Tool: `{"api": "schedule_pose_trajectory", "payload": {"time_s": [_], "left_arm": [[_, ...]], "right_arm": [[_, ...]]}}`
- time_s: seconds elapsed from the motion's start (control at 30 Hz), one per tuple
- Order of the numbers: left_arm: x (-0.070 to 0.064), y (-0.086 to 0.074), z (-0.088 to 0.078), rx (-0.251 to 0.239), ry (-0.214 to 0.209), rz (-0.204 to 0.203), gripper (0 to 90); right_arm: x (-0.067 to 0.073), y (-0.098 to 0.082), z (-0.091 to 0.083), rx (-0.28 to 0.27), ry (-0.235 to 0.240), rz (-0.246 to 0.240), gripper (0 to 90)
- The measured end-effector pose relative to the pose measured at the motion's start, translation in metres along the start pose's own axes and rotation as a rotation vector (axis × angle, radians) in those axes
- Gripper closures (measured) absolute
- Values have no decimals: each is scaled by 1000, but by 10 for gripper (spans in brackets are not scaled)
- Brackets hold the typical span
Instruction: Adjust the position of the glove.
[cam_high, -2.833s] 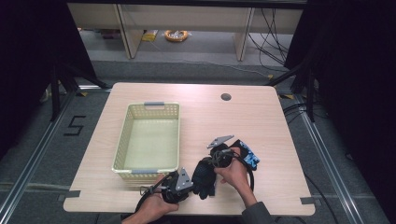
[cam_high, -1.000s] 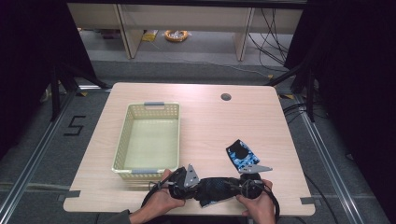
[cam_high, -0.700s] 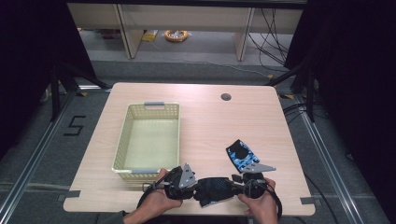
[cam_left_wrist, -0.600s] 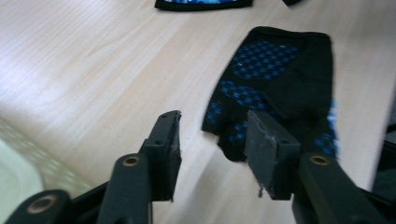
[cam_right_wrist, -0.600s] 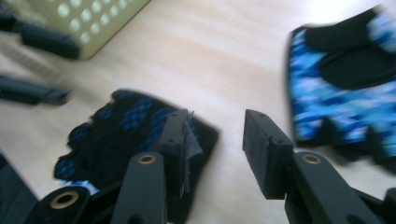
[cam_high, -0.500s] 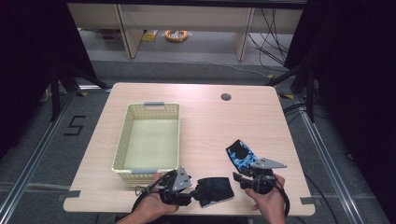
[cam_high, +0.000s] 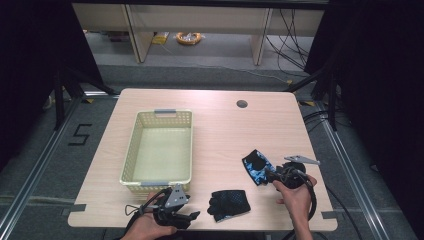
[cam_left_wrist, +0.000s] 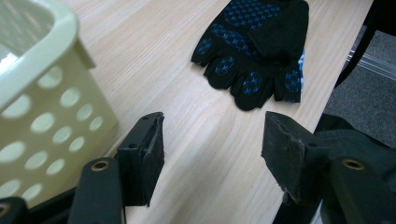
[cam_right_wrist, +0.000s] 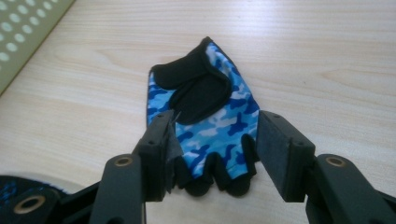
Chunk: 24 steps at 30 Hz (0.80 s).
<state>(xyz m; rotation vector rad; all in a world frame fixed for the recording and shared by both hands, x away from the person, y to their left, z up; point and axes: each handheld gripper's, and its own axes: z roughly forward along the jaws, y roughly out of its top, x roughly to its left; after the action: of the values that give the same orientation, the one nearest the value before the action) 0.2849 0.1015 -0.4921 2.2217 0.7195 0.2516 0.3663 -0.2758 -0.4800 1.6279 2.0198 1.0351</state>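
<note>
Pale wood tabletop (cam_high: 220, 130) carries a yellow basket (cam_high: 159, 148) at centre left. Our left gripper (cam_left_wrist: 212, 154), its jaws just opened and empty, sits low in the frame short of the black dotted glove (cam_high: 229, 204). Our right gripper (cam_right_wrist: 215, 154) has also been opening and now straddles the blue camouflage glove (cam_right_wrist: 210, 123). We should close squarely on its finger end, pinching fabric, not table.

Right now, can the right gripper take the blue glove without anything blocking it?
Probably yes. The right gripper has open jaws on either side of the blue glove, which lies flat on the table, with nothing between them.
</note>
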Motion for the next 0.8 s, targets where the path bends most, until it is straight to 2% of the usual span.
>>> {"api": "schedule_pose_trajectory", "payload": {"time_s": [0.07, 0.13, 0.17, 0.23, 0.27, 0.3, 0.33, 0.37, 0.4, 0.47, 0.5, 0.53, 0.57, 0.6, 0.63, 0.67, 0.7, 0.73, 0.77, 0.8], "left_arm": [[0, -3, -1, 3, -10, -8, 376], [0, -5, -3, 13, -11, 14, 369], [0, -7, -3, 12, -11, 16, 367], [0, -8, -4, 15, -16, 14, 366], [1, -9, -5, 18, -17, 18, 365], [1, -10, -5, 28, -6, 0, 365], [1, -10, -5, 12, -16, -7, 365], [3, -10, -6, 15, -11, 12, 364], [1, -10, -6, 12, -8, -16, 364], [3, -10, -8, 7, -16, -14, 364], [4, -10, -8, 9, -14, 0, 363], [3, -11, -8, 8, -12, -21, 363], [4, -11, -8, 17, -7, -9, 363], [3, -12, -7, 13, -4, -10, 363], [4, -12, -7, 12, -11, 6, 363], [4, -13, -6, 20, -9, 12, 363], [2, -13, -5, 19, -13, -12, 363], [2, -13, -5, 27, -11, -2, 363], [2, -13, -5, 26, -23, 11, 362], [2, -13, -5, 22, -17, 13, 363]], "right_arm": [[2, 2, 2, 25, 0, 35, 483], [1, 3, 9, 17, -8, 3, 479], [3, 5, 9, 27, -18, 16, 475], [4, 8, 15, 30, -4, 33, 474], [7, 9, 18, 35, -21, 51, 472], [5, 9, 19, 39, -17, 38, 470], [7, 11, 22, 48, -28, 63, 463], [6, 11, 24, 53, -35, 52, 459], [6, 12, 26, 47, -38, 41, 459], [7, 12, 29, 50, -52, 52, 456], [5, 12, 30, 60, -60, 31, 452], [7, 14, 31, 66, -51, 63, 451], [5, 13, 34, 55, -66, 33, 450], [8, 14, 34, 66, -64, 72, 450], [4, 12, 36, 59, -66, 22, 449], [8, 14, 36, 73, -67, 69, 448], [9, 14, 37, 78, -79, 72, 447], [8, 14, 39, 79, -78, 69, 447], [6, 14, 40, 79, -80, 38, 447], [9, 14, 41, 100, -86, 80, 447]]}}
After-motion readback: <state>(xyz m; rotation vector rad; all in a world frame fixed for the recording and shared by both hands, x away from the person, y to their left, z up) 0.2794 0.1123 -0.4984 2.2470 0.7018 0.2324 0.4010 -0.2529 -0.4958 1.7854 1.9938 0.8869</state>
